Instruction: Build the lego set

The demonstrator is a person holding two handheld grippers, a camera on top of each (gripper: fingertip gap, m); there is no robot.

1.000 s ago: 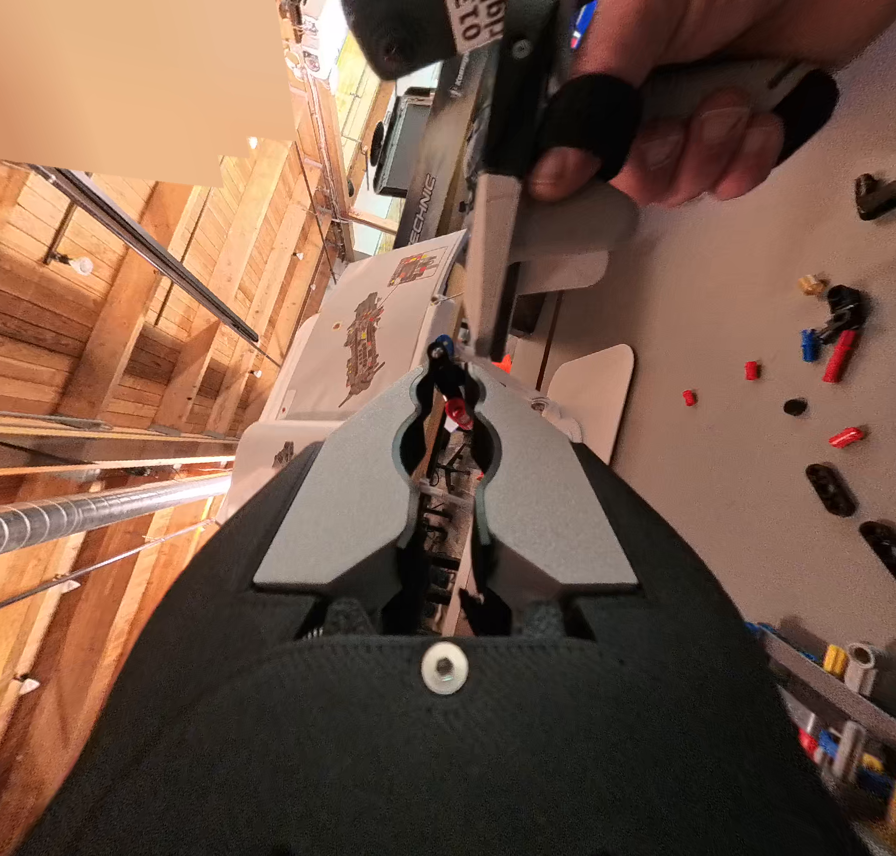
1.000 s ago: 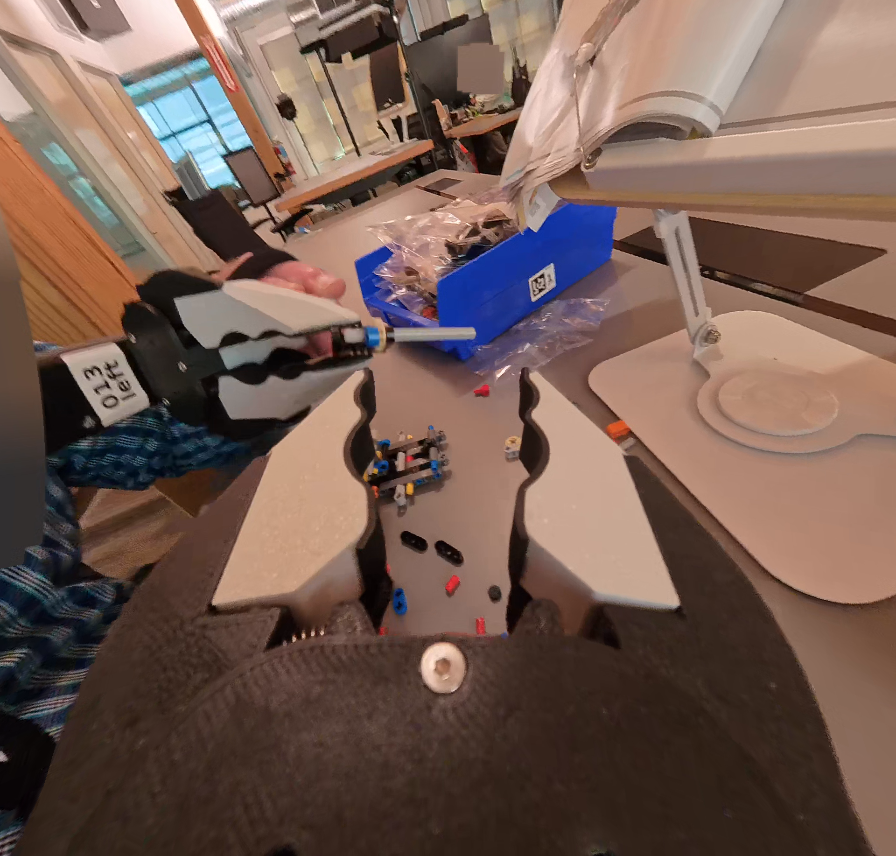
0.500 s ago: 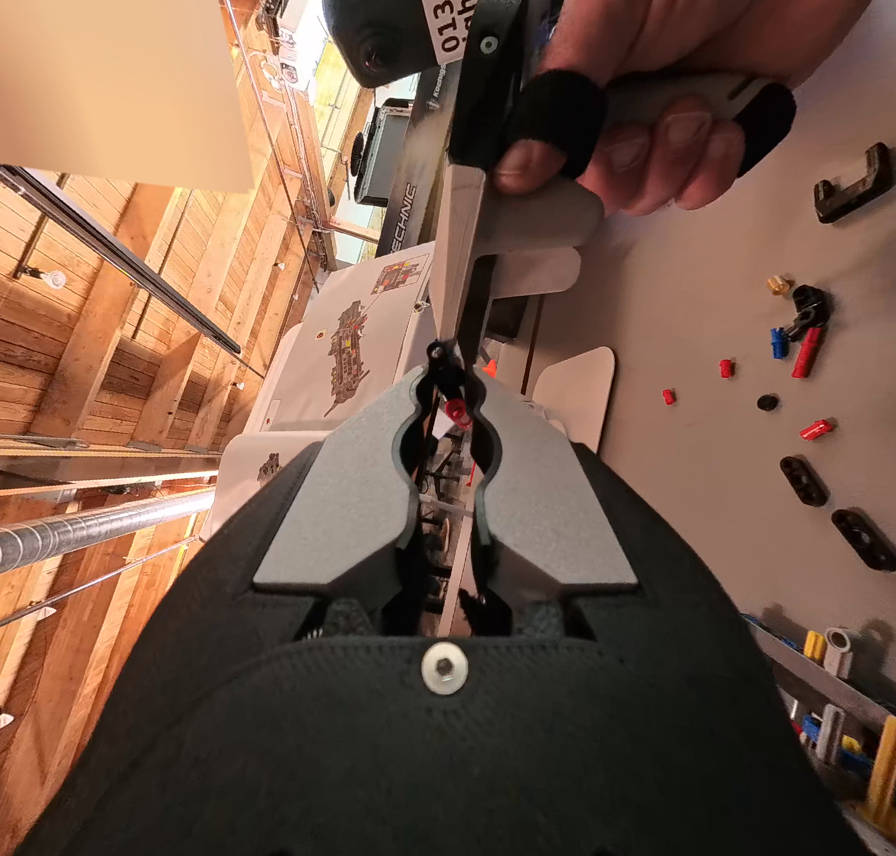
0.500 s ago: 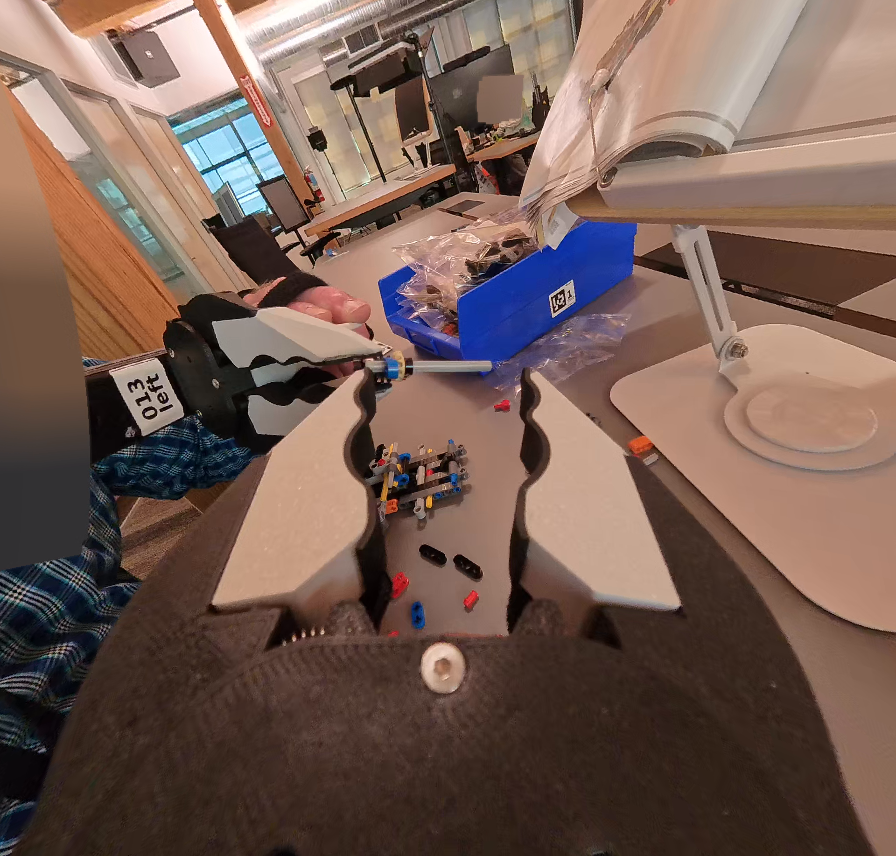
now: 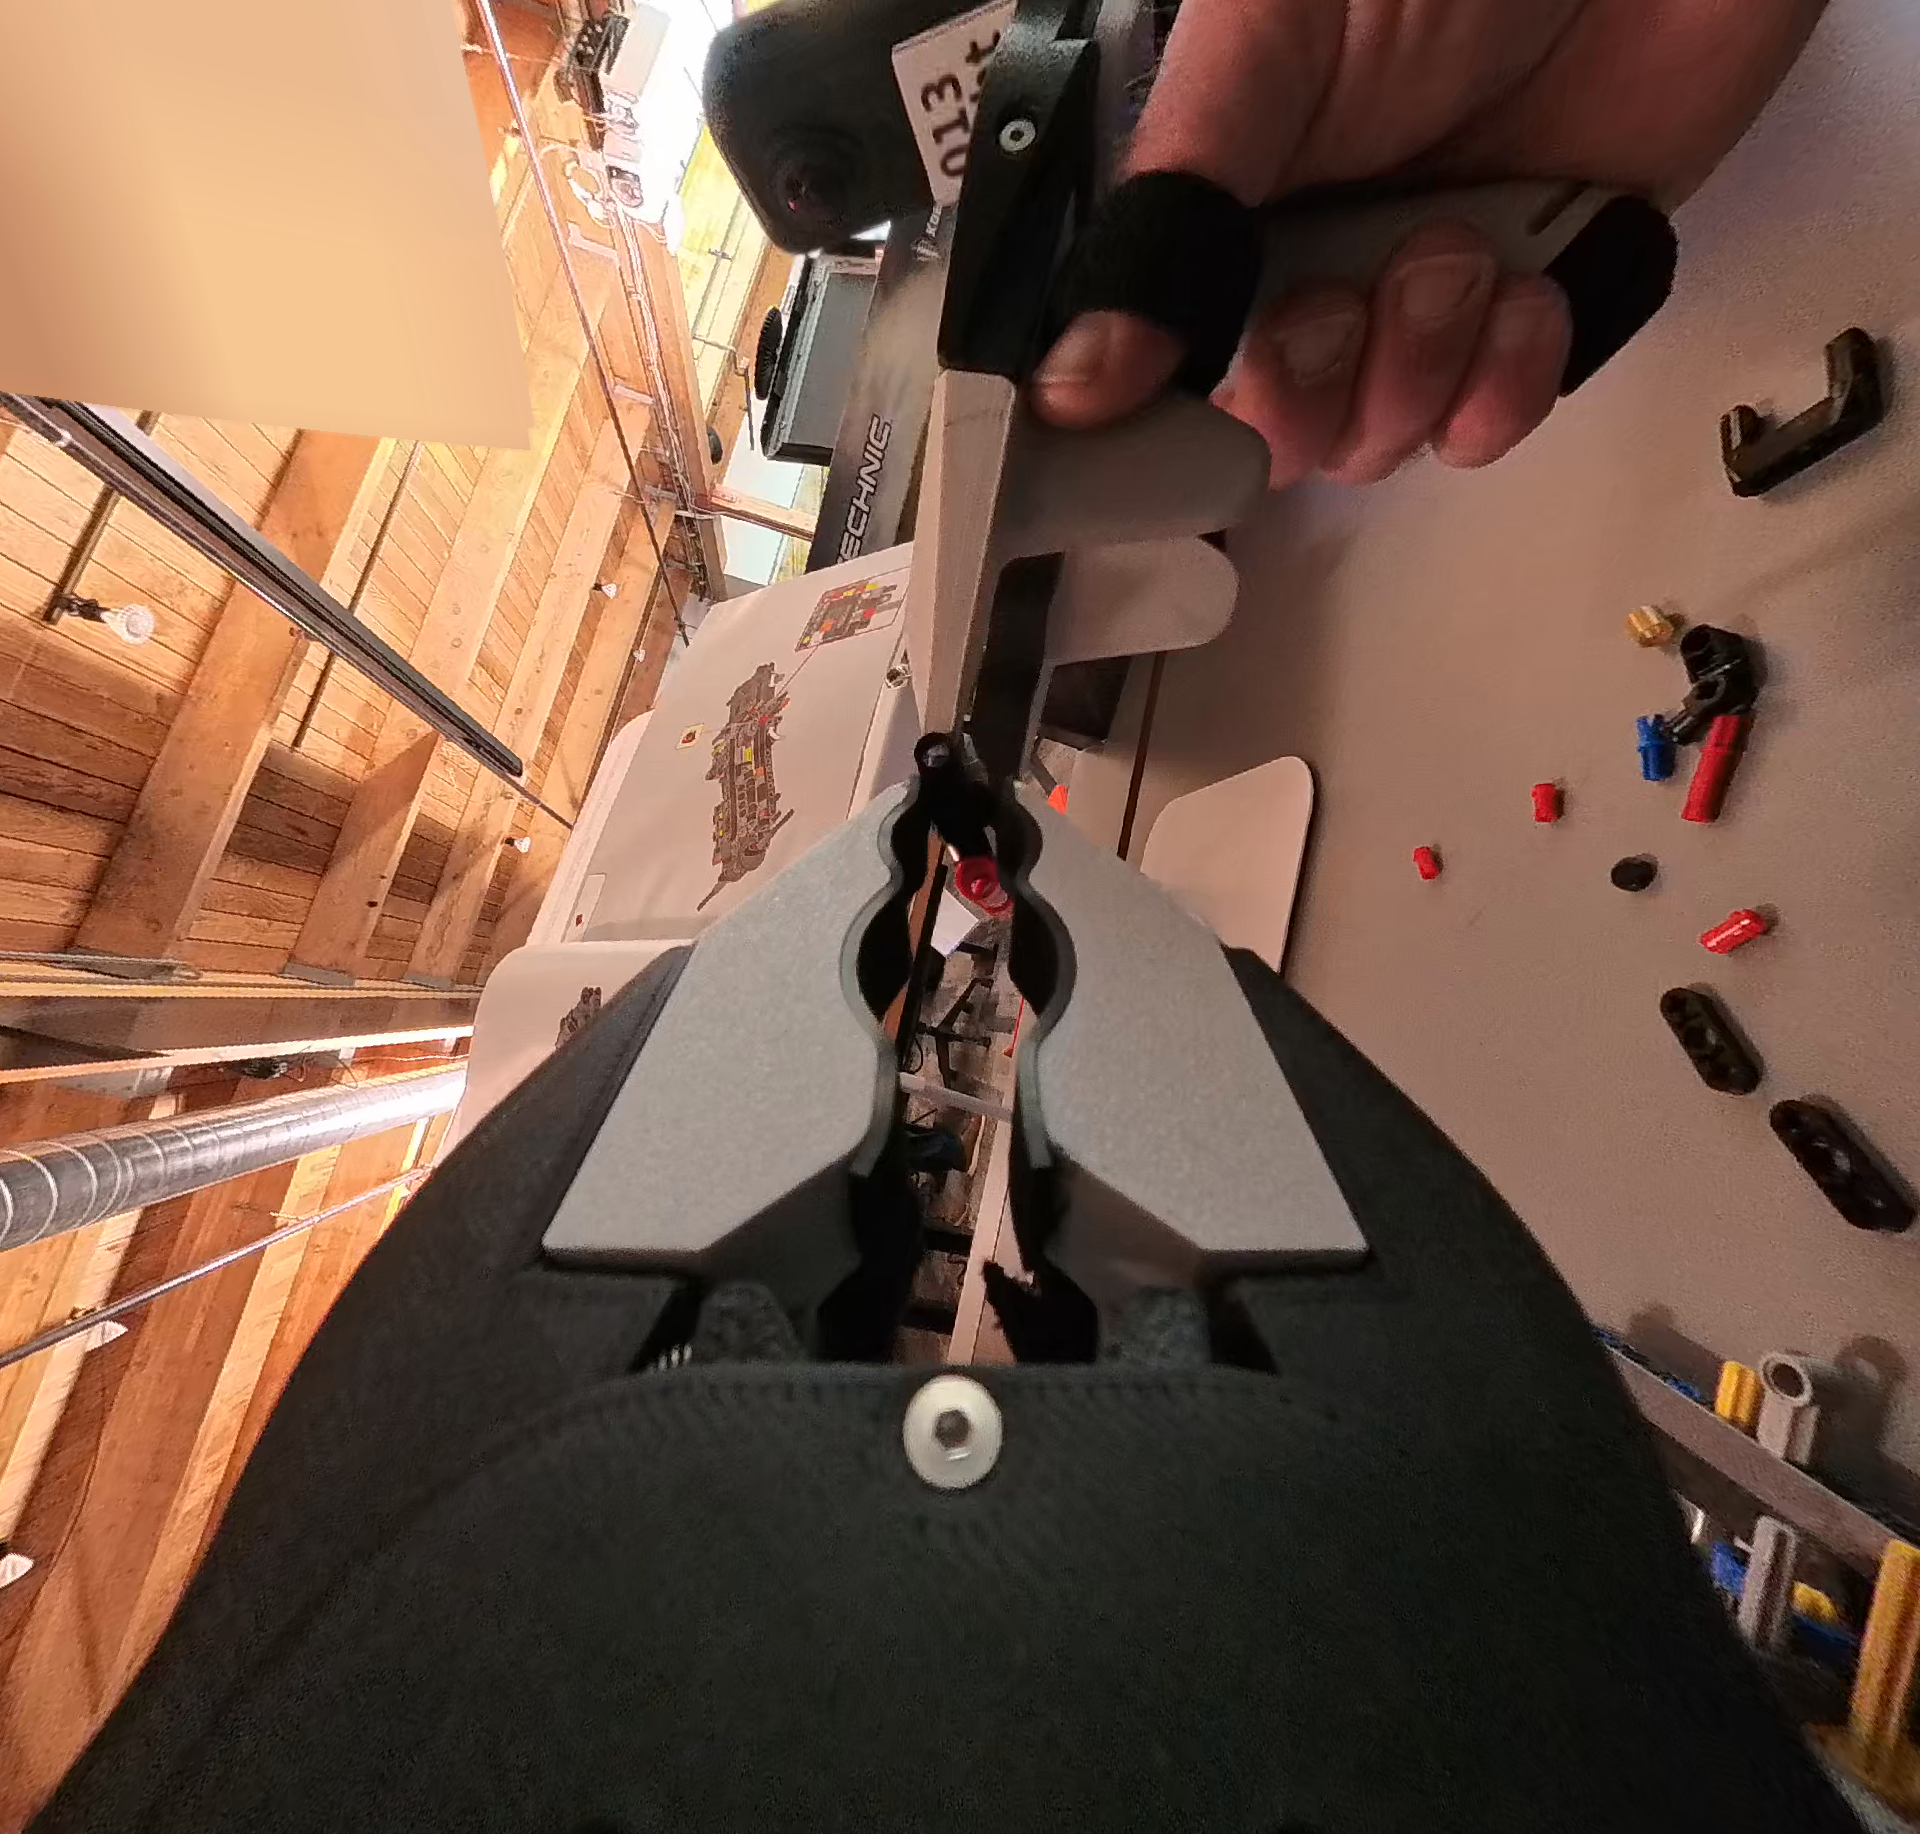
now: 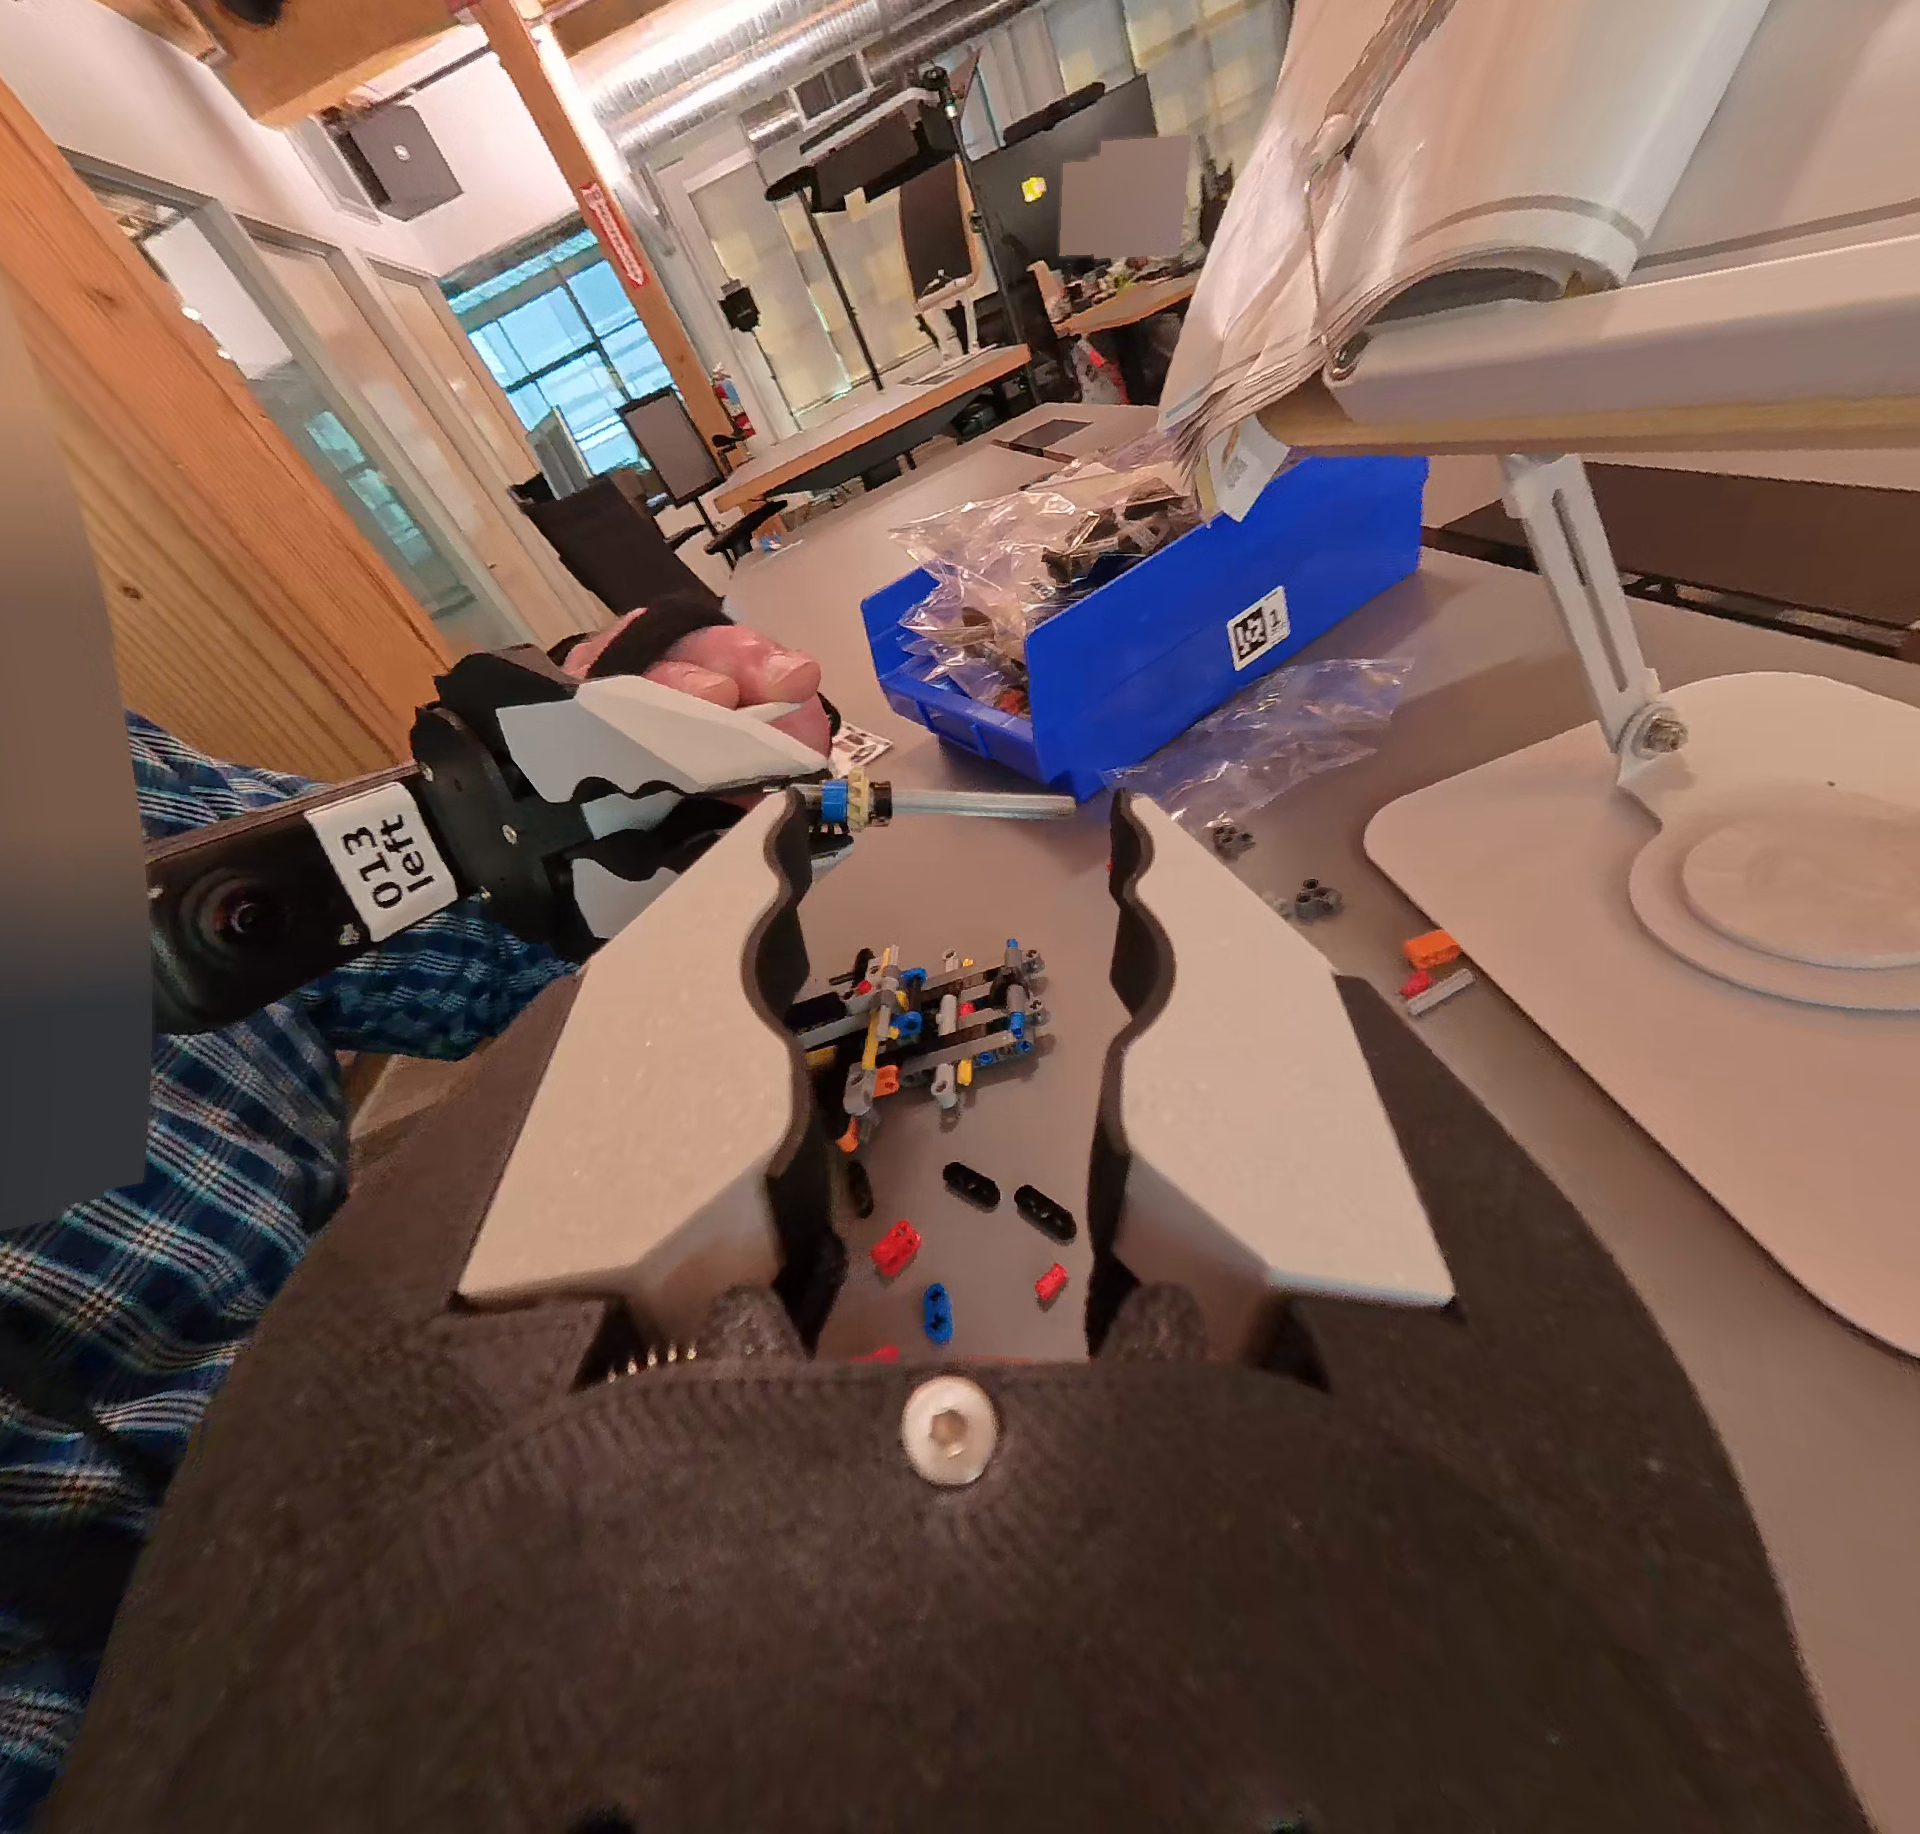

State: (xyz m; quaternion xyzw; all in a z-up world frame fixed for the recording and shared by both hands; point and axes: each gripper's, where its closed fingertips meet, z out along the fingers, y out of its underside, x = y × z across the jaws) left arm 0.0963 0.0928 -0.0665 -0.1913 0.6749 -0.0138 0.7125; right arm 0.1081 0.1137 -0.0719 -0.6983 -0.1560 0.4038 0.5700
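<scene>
Mid-build at a grey worktable [image 6: 1621, 1296]: left gripper [image 6: 805, 785], at 10 o'clock in the right wrist view, pinching the near end of a grey axle [image 6: 977, 803] w/ blue bush, tan gear and dark collar threaded on. Axle held roughly level above the table, free end pointing toward 3 o'clock. Same grip in the left wrist view [image 5: 961, 828]: jaws pressed nearly together on a black/red piece [image 5: 971, 854], axle itself hard to make out there.

Right gripper [image 6: 951, 828] spread wide, empty, tips straddling the axle's free end but apart from it. Half-built frame [image 6: 920, 1021] lying on the table below, loose pins and black links [image 6: 1003, 1197] just toward 6 o'clock. Blue bin [image 6: 1164, 641] of bagged parts at 1 o'clock, instruction booklet [image 6: 1392, 143] on its stand [image 6: 1590, 579] above.

Likely step: right jaws taking the axle's bare end, prob. to steady it or shift parts along it. Best done w/ axle kept level, jaws centred before closing, grip on bare shaft clear of the collar, no twisting against the left pinch.
</scene>
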